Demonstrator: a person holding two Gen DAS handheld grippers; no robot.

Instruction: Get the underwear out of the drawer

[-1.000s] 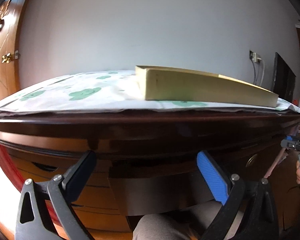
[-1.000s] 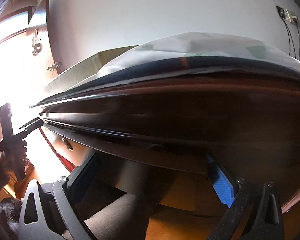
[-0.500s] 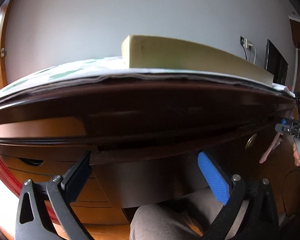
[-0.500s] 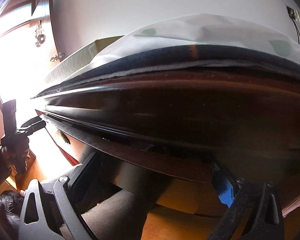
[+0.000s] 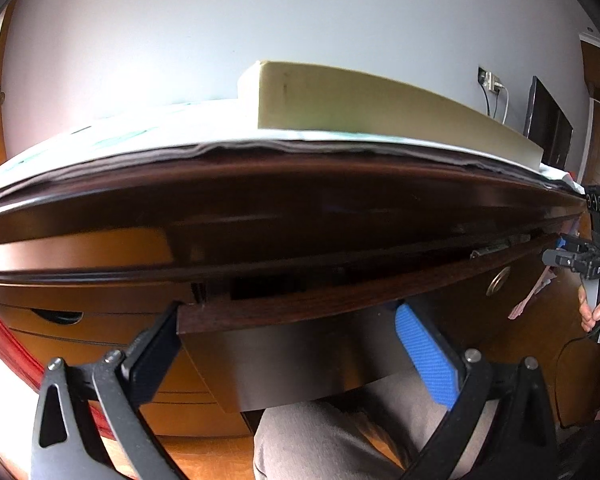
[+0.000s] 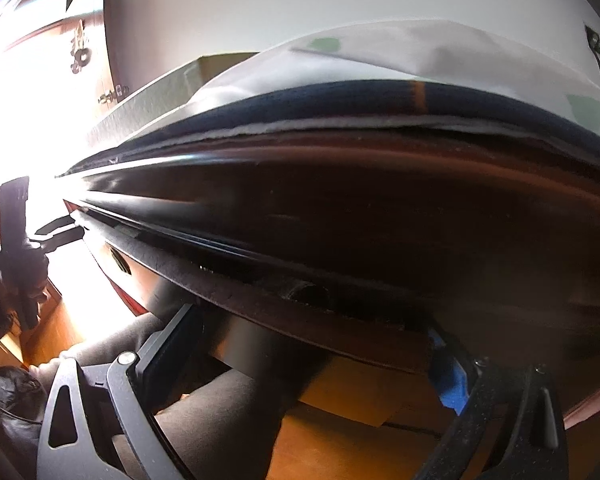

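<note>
Your left gripper [image 5: 286, 344]: jaws wide, now straddling front panel of dark glossy wooden drawer [image 5: 300, 308]; a second ago it sat lower, under desk edge. Your right gripper [image 6: 312, 350]: also spread wide, holding nothing, at same drawer front. Dark gap open above drawer front where none showed before; drawer looks partly out. Drawer long axis runs left-right along desk, front faces you. Underwear not visible, presumably inside. Yellow foam slab [image 5: 380, 104] on desktop.
</note>
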